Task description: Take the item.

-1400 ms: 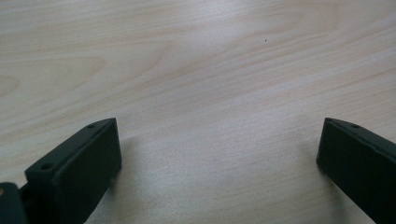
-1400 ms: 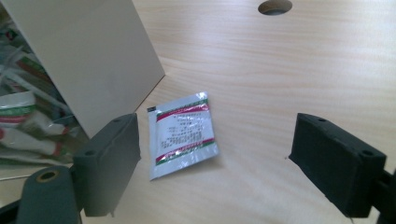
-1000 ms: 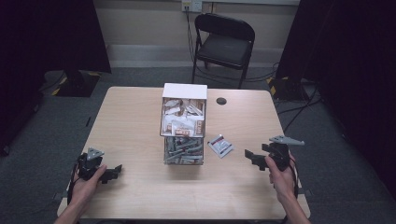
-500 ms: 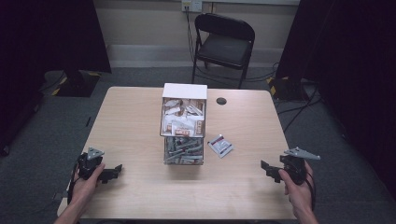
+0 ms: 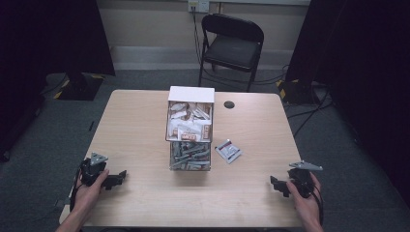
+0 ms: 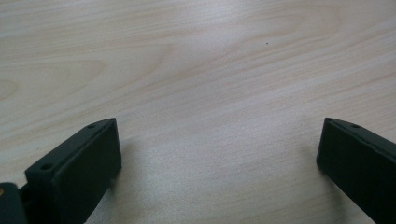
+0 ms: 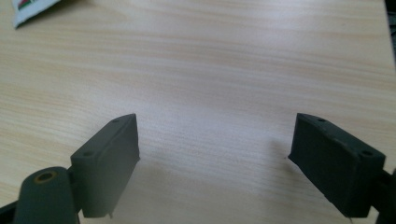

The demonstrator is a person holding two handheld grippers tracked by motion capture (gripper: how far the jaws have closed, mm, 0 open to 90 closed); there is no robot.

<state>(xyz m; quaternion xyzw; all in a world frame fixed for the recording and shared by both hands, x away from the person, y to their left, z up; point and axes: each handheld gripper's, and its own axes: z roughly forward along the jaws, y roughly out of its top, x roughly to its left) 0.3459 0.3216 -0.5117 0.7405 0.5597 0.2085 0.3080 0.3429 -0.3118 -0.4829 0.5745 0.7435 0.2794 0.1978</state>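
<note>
Packet [image 7: 32,8] is showing cut off at right gripper view's top-left corner, lying well ahead of the right gripper [image 7: 215,154], beside the box [image 5: 190,128]. Both grippers' jaws are standing spread over bare bench [image 5: 145,125]; left gripper [image 6: 219,158] is holding nothing.

No lettering can be read anywhere. The packets [image 5: 189,123] in the box [image 5: 190,94] carry dark and reddish print, too small to make out. The loose packet [image 5: 228,150] on the table [image 5: 145,121] shows dark and red marks that stay blurred. In the right gripper view, the corner of that packet [image 7: 29,8] shows a red and green patch, with no letters that can be told.
</note>
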